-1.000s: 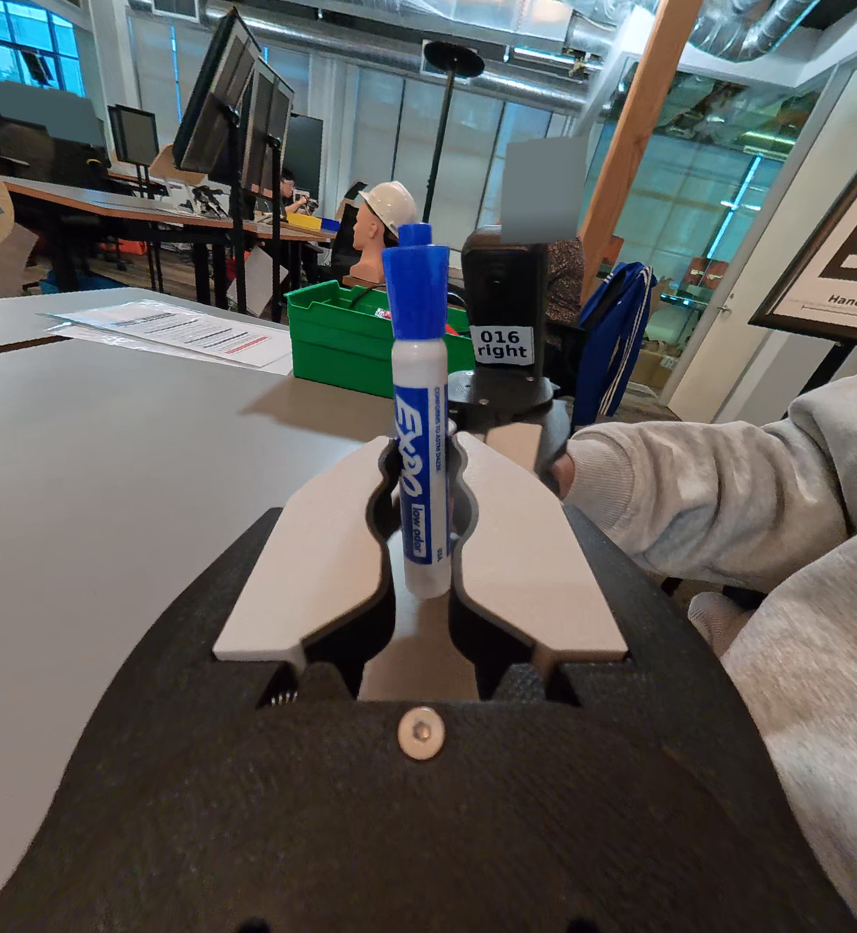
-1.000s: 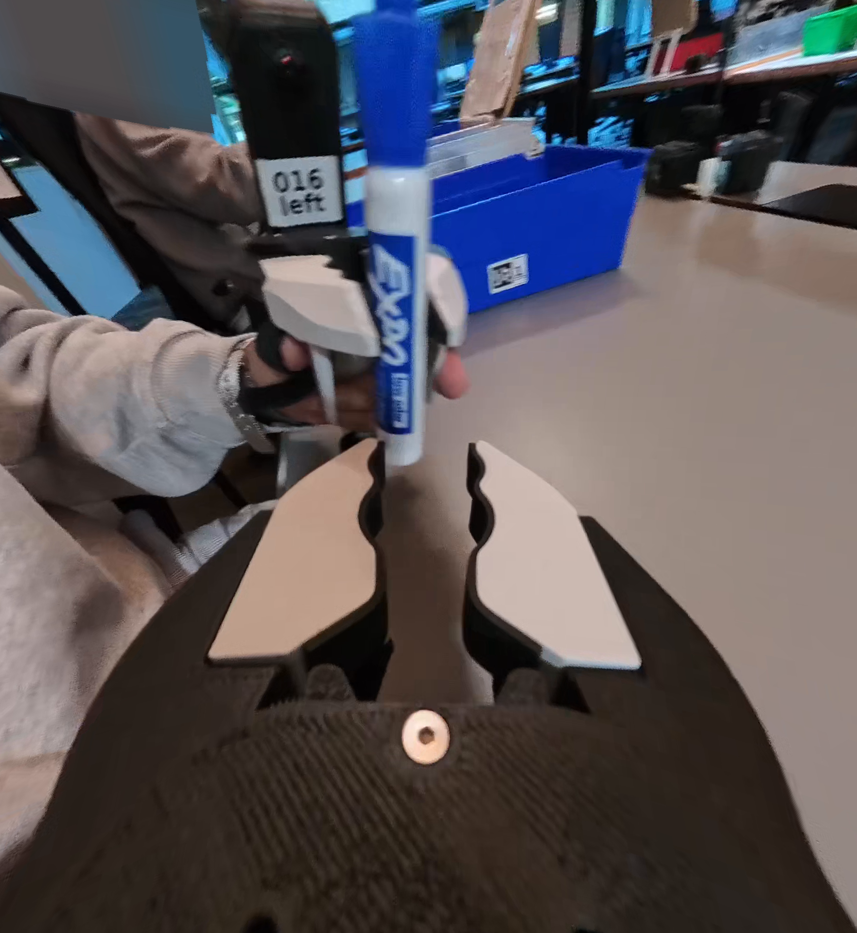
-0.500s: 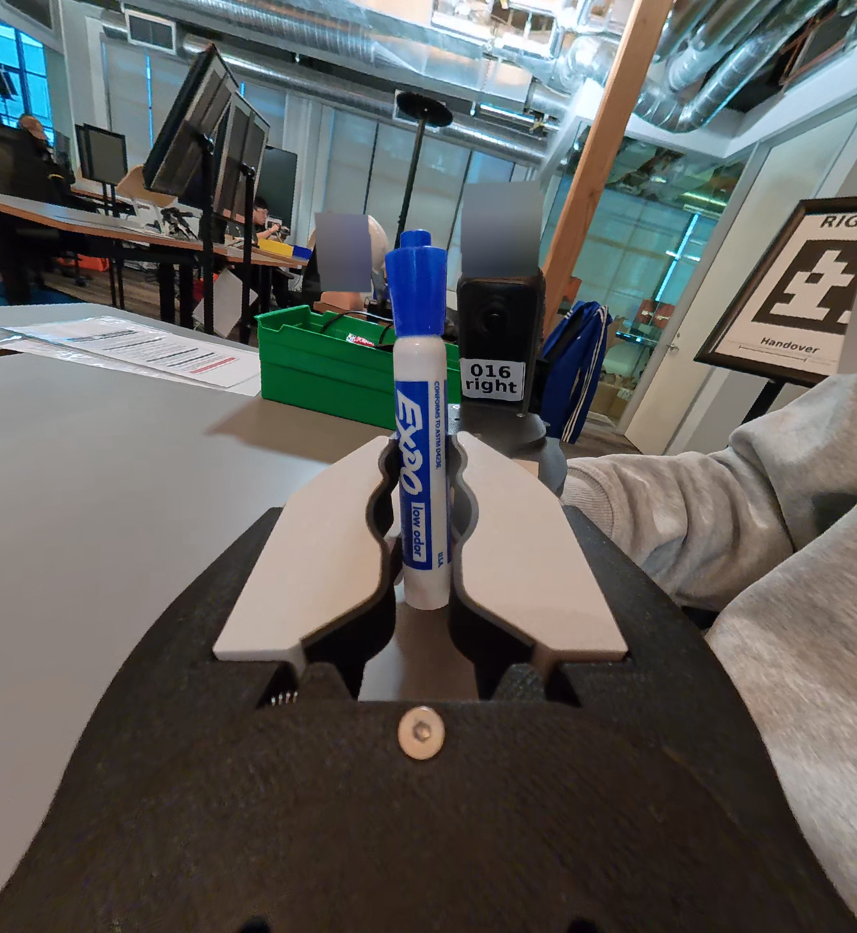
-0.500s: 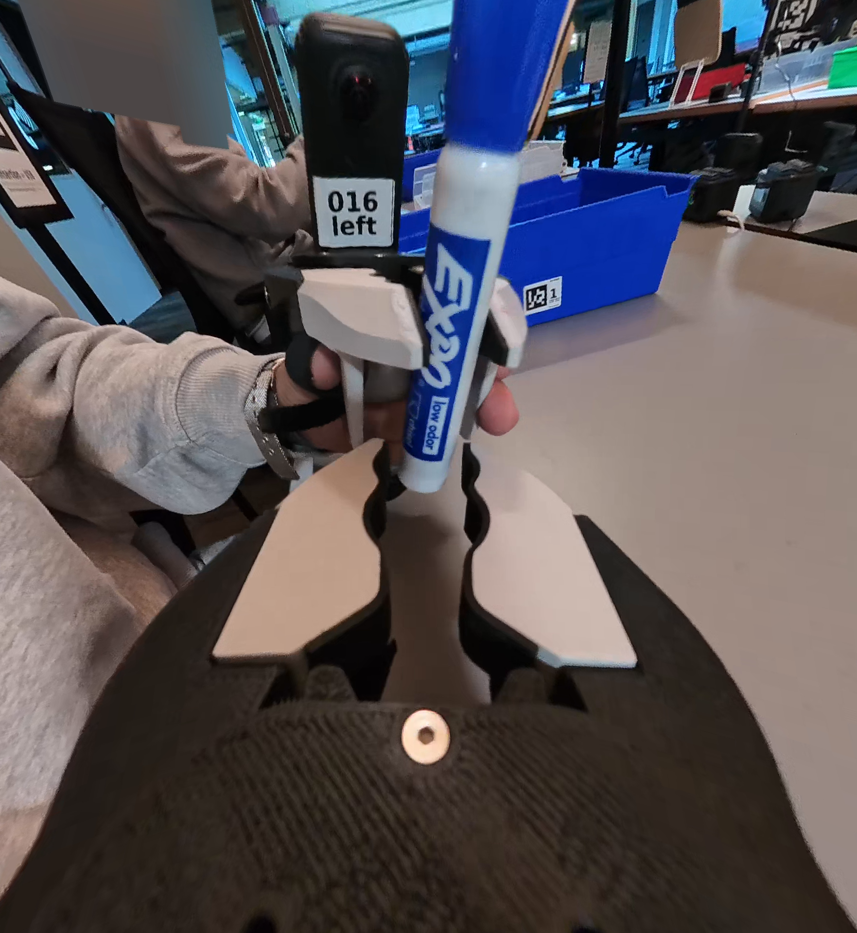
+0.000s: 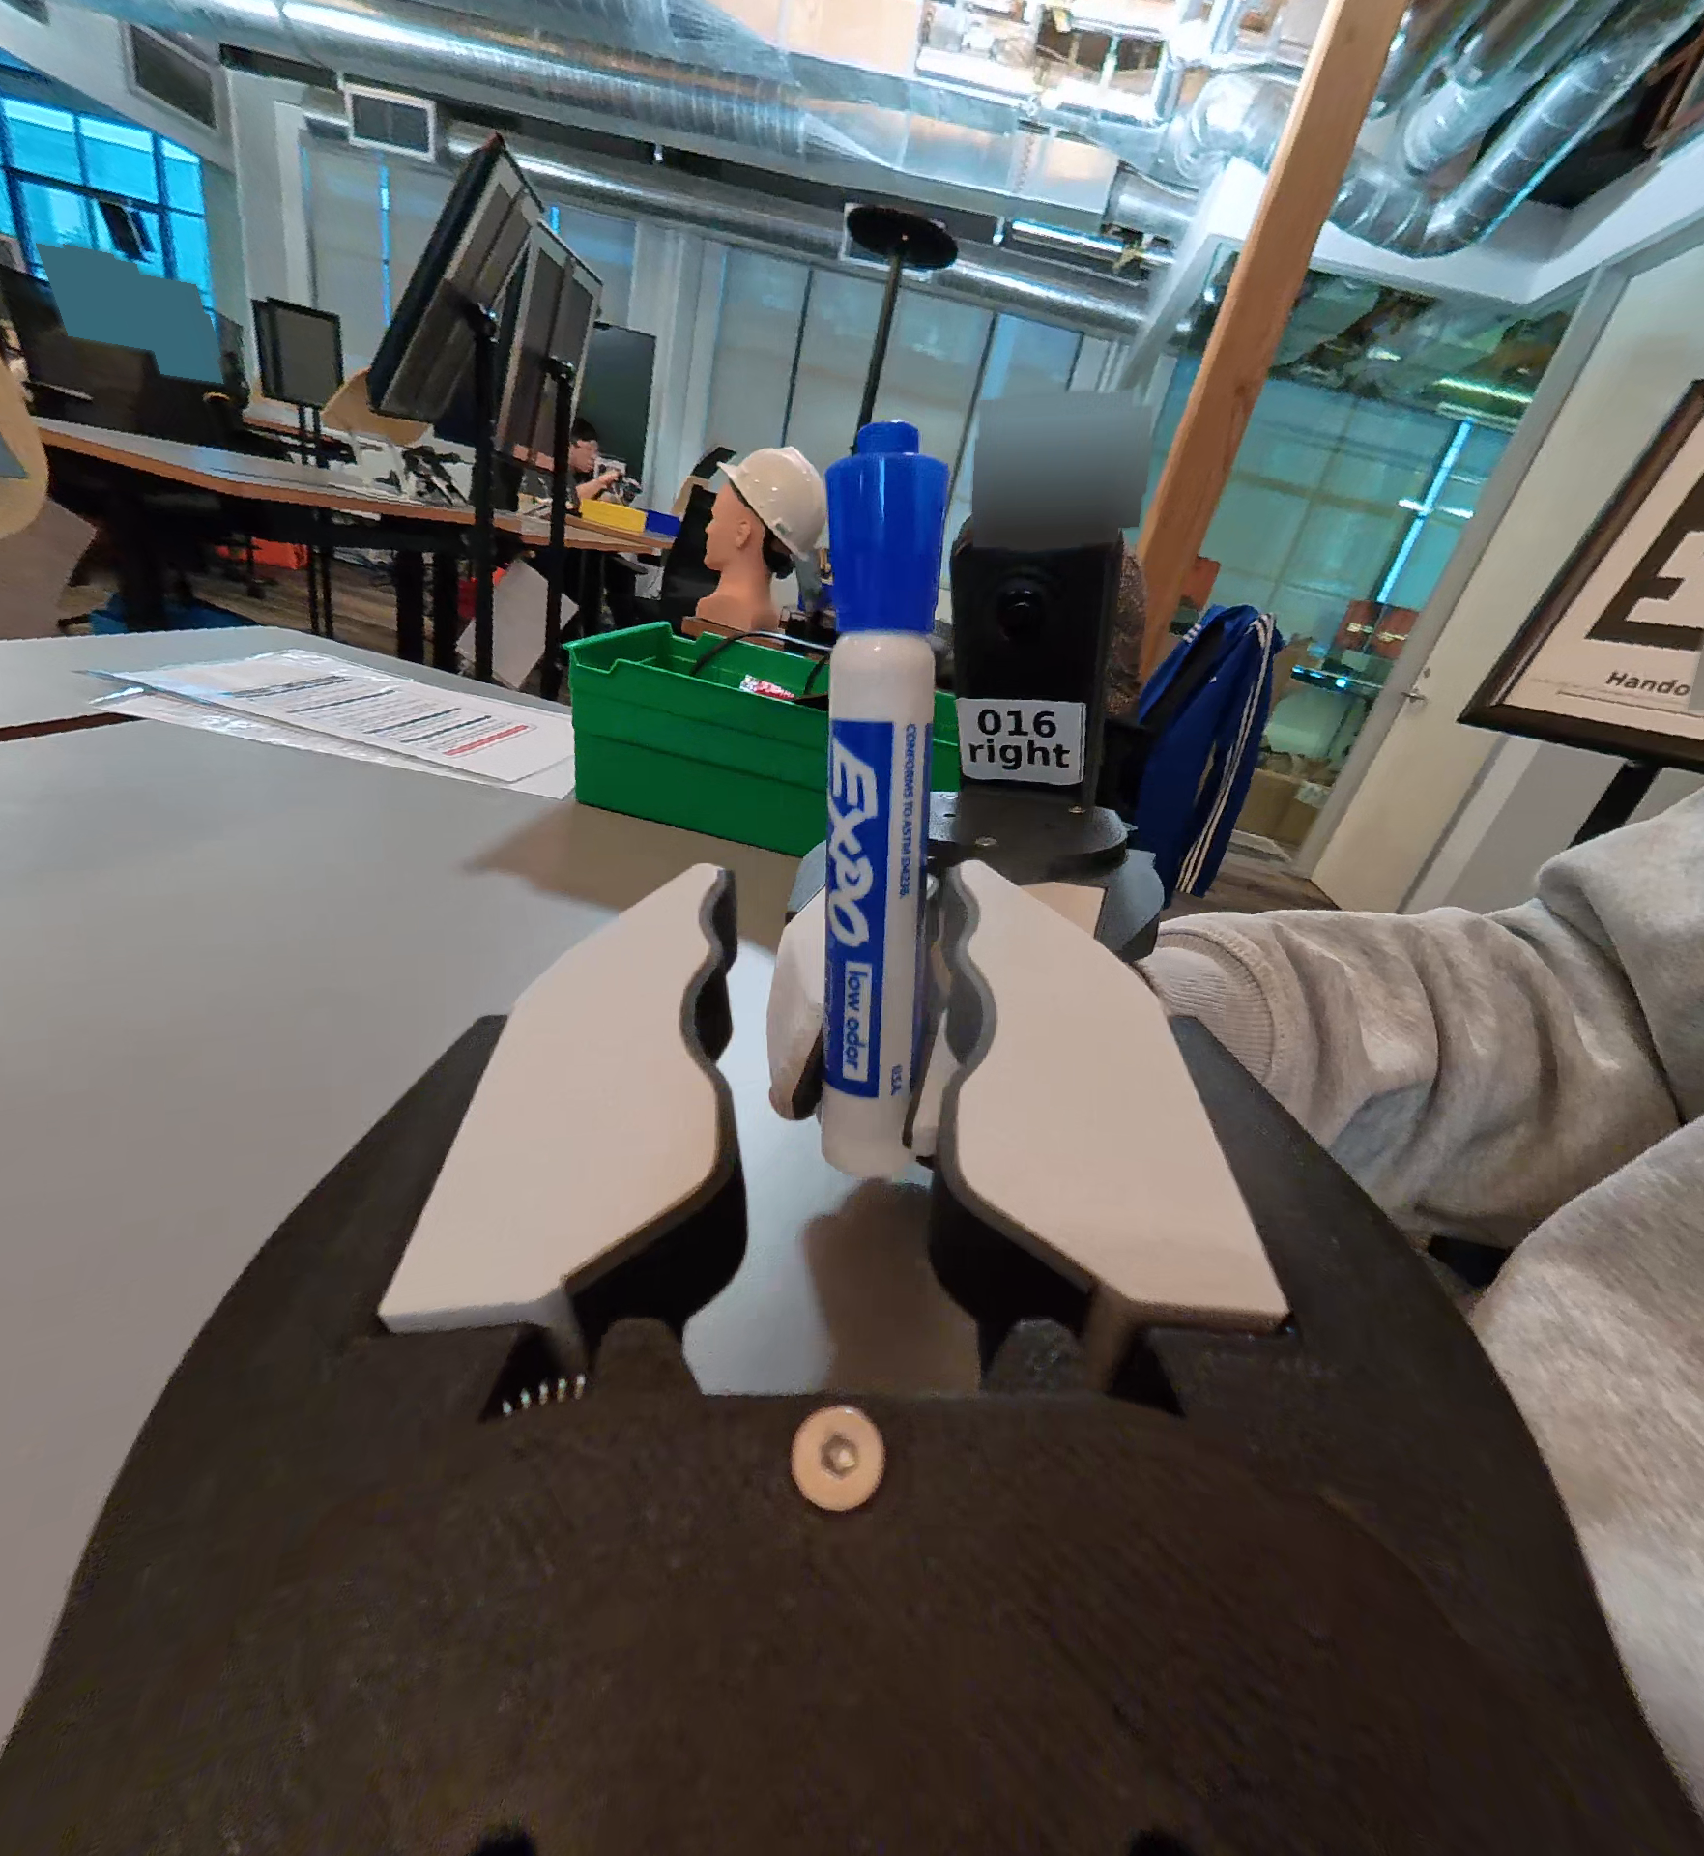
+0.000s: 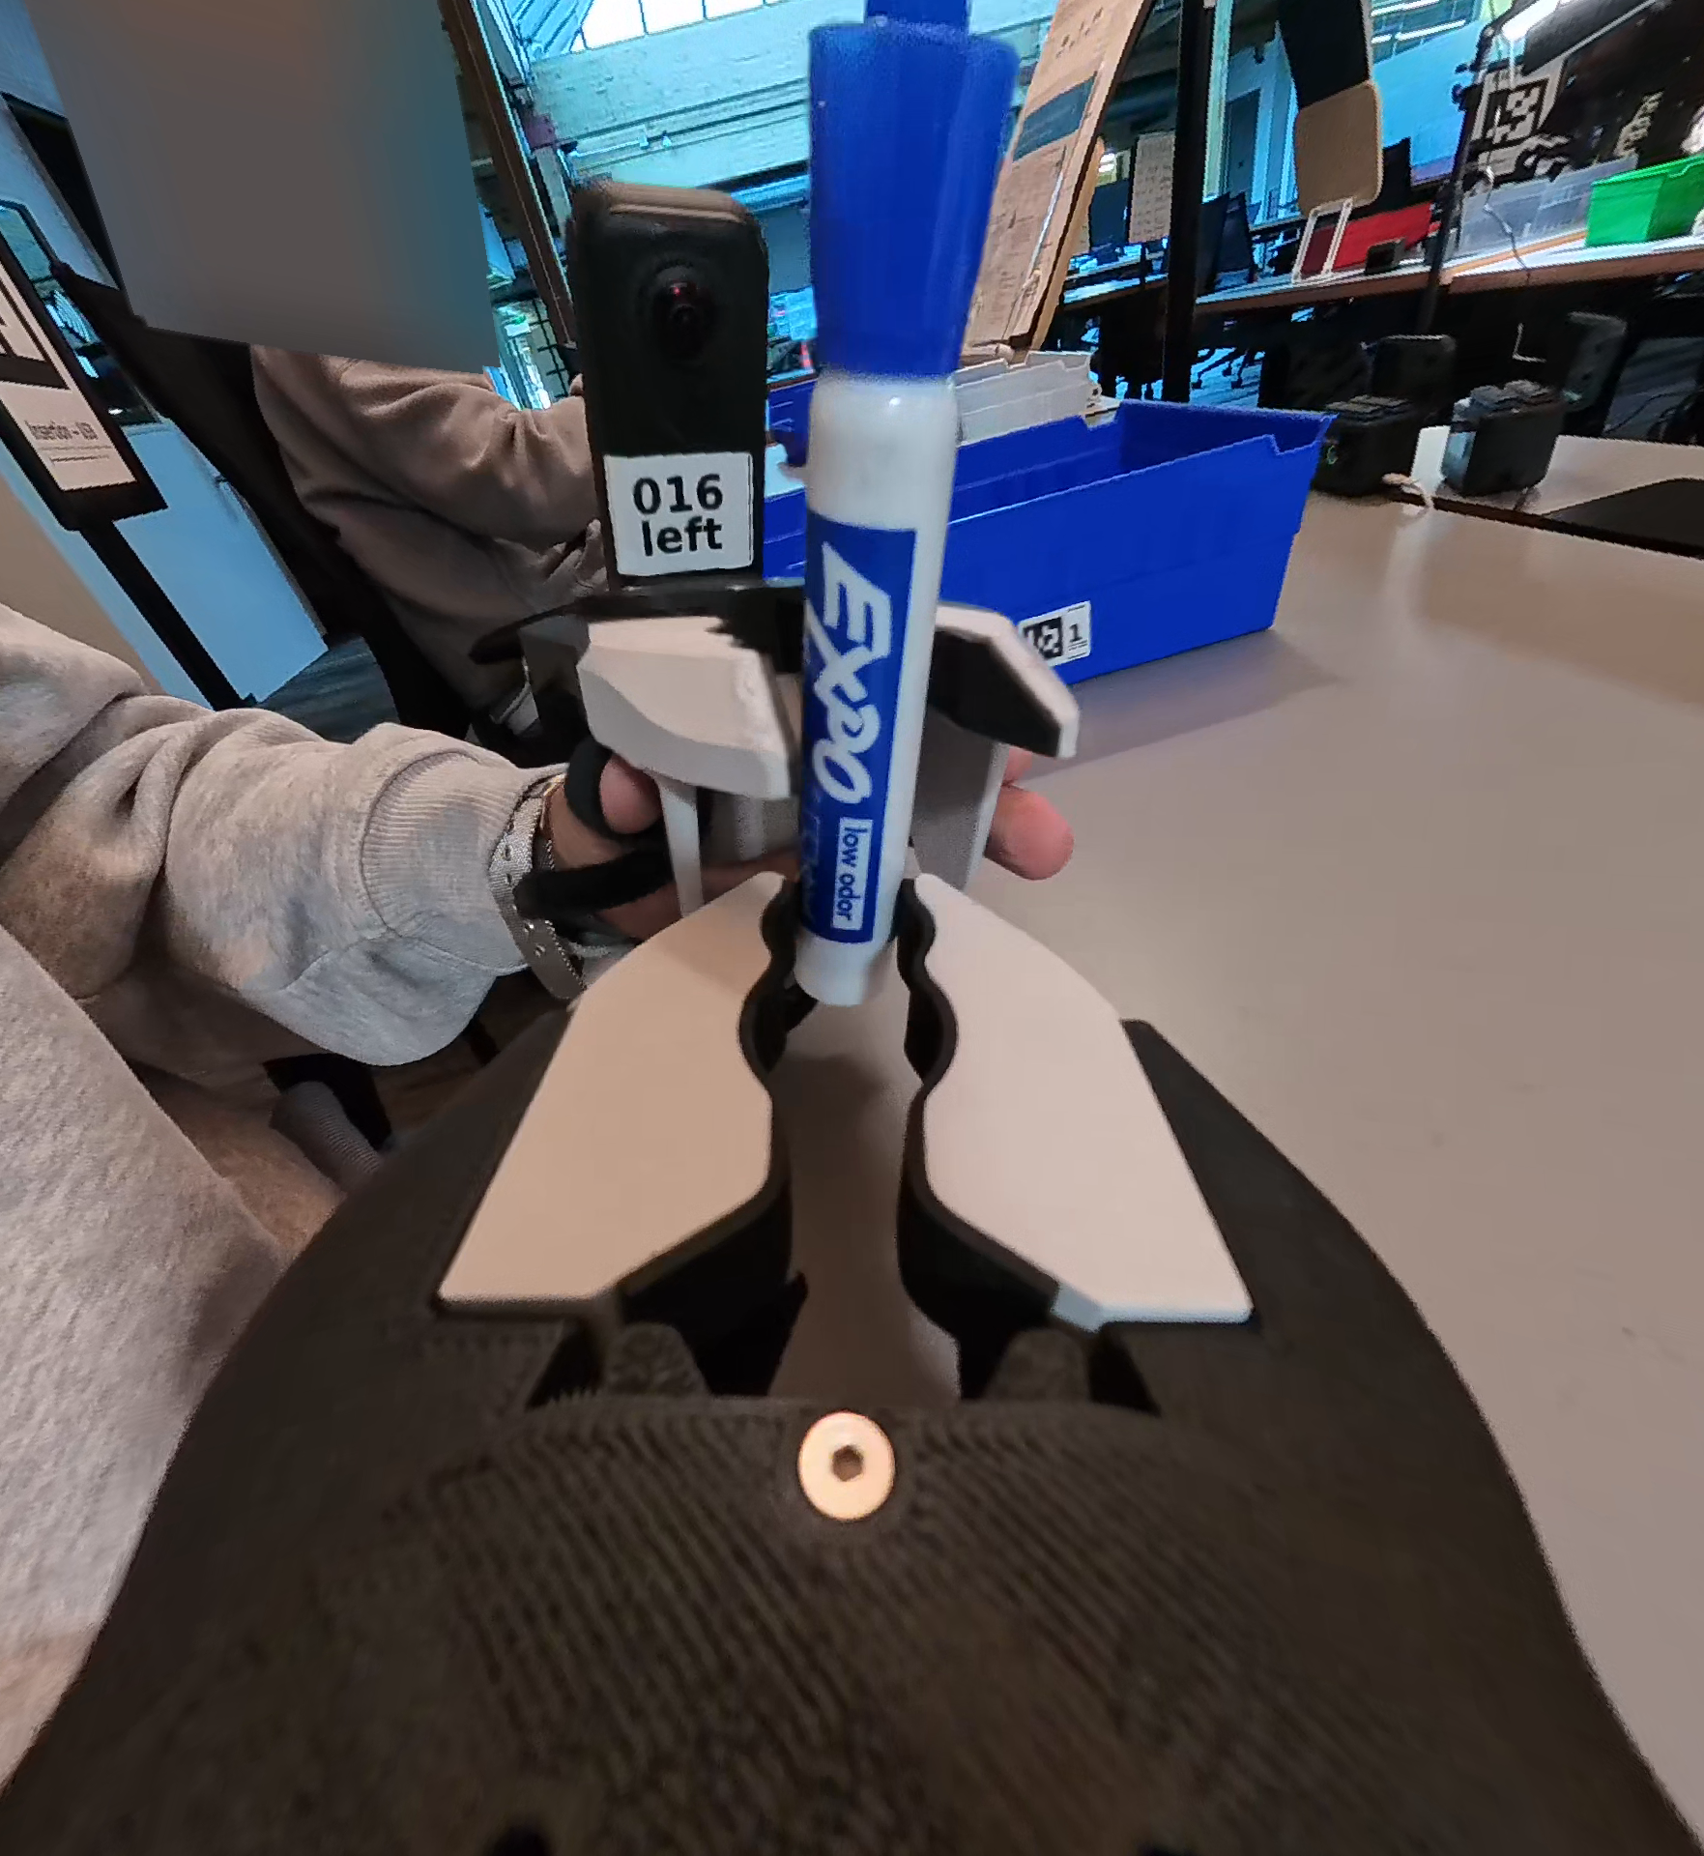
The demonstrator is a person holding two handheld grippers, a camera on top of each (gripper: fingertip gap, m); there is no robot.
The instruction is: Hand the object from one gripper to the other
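I see the grey table (image 5: 175,1004) spreading under both tools. On it, in my left wrist view, sits a green bin (image 5: 687,743), with a small red item and a dark cable just visible over its rim; I cannot tell what else it holds. In my right wrist view a blue bin (image 6: 1109,532) stands on the same table behind the tools, with pale flat pieces showing above its back wall; what they are I cannot make out.

My left gripper (image 5: 832,934) has its fingers spread apart, a clear gap on the left side of the marker (image 5: 873,904), though the right finger (image 5: 1068,1085) sits just beside the barrel. From the other side, that gripper (image 6: 817,693) shows the same spread.

My right gripper (image 6: 842,939) has its fingertips pinched on the lower end of the marker (image 6: 858,703), holding it upright, blue cap on top, above the table. The grey sleeve (image 6: 225,854) reaches in behind.
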